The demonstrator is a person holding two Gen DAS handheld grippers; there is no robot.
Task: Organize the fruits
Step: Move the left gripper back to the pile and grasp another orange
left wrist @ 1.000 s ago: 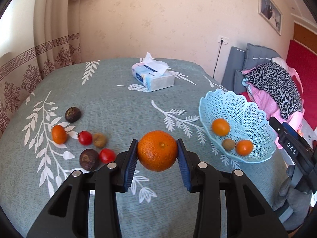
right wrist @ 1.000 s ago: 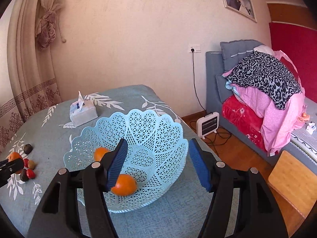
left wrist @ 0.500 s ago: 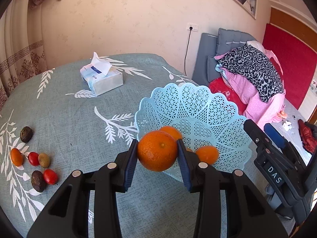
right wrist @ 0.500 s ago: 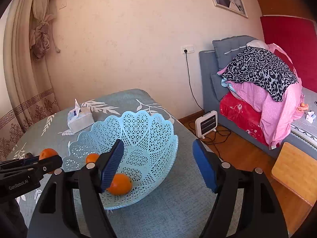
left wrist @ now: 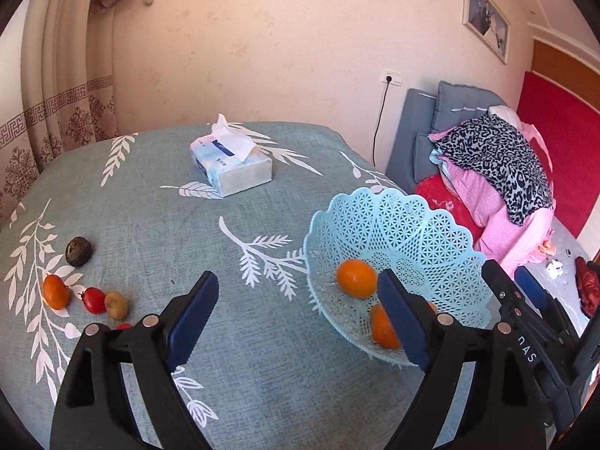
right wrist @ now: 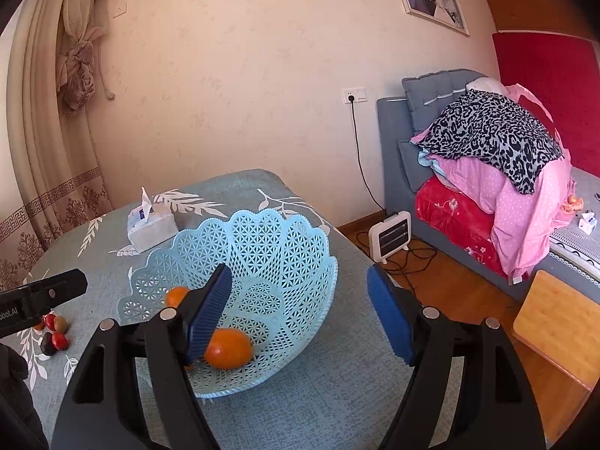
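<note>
A: Left gripper [left wrist: 296, 309]?
B: Jaws have just been opening, now spread, empty. The round orange fruits [left wrist: 356, 277] lie right of it, inside the pale-blue lattice plastic basket [left wrist: 412, 221].
A: Right gripper [right wrist: 300, 309]?
B: Spread, empty, above that basket.

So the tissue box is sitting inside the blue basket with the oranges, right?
Not quite. The tissue box sits on the tablecloth, apart from the blue basket. The left wrist view shows it. The oranges are in the basket.
</note>
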